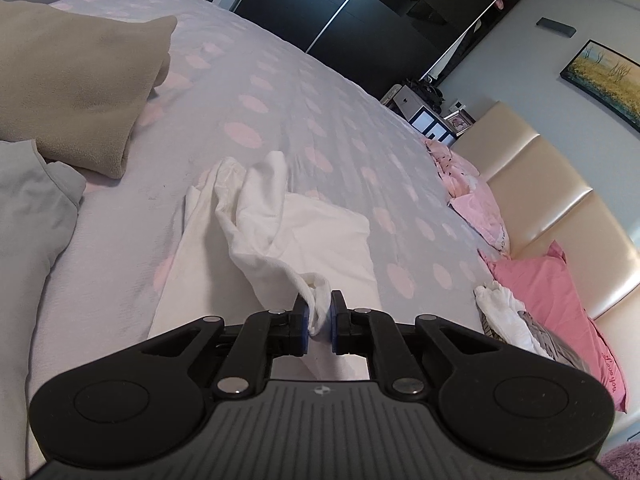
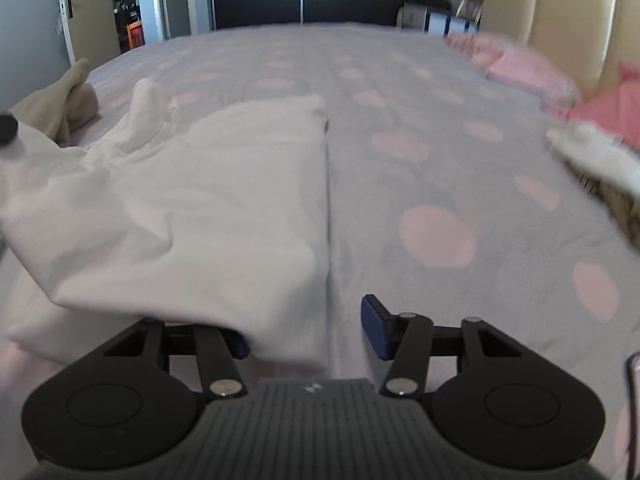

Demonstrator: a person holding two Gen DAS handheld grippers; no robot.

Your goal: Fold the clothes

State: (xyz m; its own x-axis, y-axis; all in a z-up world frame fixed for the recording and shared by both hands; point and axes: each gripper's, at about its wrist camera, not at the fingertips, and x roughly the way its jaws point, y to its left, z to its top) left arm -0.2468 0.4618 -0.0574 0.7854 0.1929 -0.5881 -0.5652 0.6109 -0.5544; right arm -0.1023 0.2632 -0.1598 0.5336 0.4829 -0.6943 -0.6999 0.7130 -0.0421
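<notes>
Left gripper (image 1: 319, 317) has its jaws clamped on a thin bunched edge of the white cotton garment (image 1: 280, 216) toward twelve o'clock, liable to slip; right gripper (image 2: 306, 330), jaws apart astride the hem, may snag it.

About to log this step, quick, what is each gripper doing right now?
Left gripper: shut on a bunched edge of the white cotton garment.
Right gripper: open, pads not pressing; the garment's corner drapes over its left finger.
</notes>
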